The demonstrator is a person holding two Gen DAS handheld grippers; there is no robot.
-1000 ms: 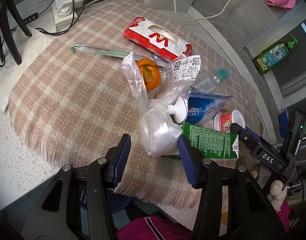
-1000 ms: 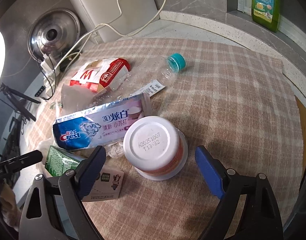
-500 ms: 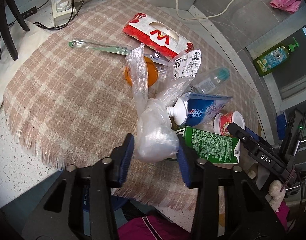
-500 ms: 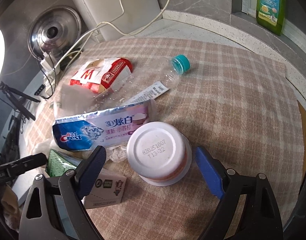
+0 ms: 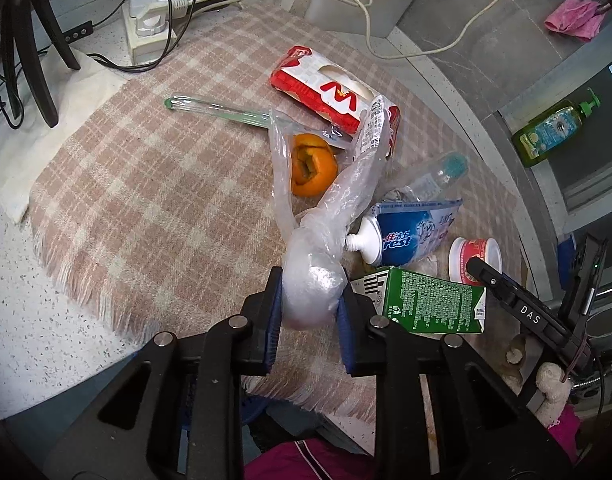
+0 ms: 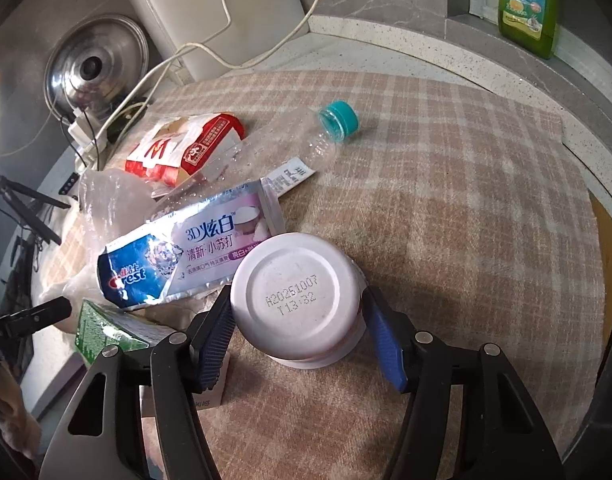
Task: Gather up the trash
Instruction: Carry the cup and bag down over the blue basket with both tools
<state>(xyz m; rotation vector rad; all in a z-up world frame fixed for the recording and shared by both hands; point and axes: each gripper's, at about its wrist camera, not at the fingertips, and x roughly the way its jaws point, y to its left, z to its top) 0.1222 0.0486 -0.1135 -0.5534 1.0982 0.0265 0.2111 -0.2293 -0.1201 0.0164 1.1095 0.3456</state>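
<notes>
Left wrist view:
Left gripper (image 5: pixel 309 307): clenched on the knotted clear plastic bag (image 5: pixel 312 286), a blue pad pressing each side of its bulging end.
Bag position: near edge of the checked pink cloth (image 5: pixel 146 184) on the desk; its twisted tails reach up toward the orange peel (image 5: pixel 312 164).
Neighbours: green drink carton (image 5: pixel 430 306) just beside the bag; blue toothpaste tube (image 5: pixel 406 234) behind it.

Right wrist view:
Right gripper (image 6: pixel 300 334): released, its pads flanking the upturned white plastic cup (image 6: pixel 300 300); the left pad looks to be at the cup's wall, the right one apart from it.
Cup position: upside down on the cloth, touching the toothpaste tube.
Farther back: clear crushed bottle with teal cap (image 6: pixel 290 148), red-and-white wrapper (image 6: pixel 186 148).
</notes>
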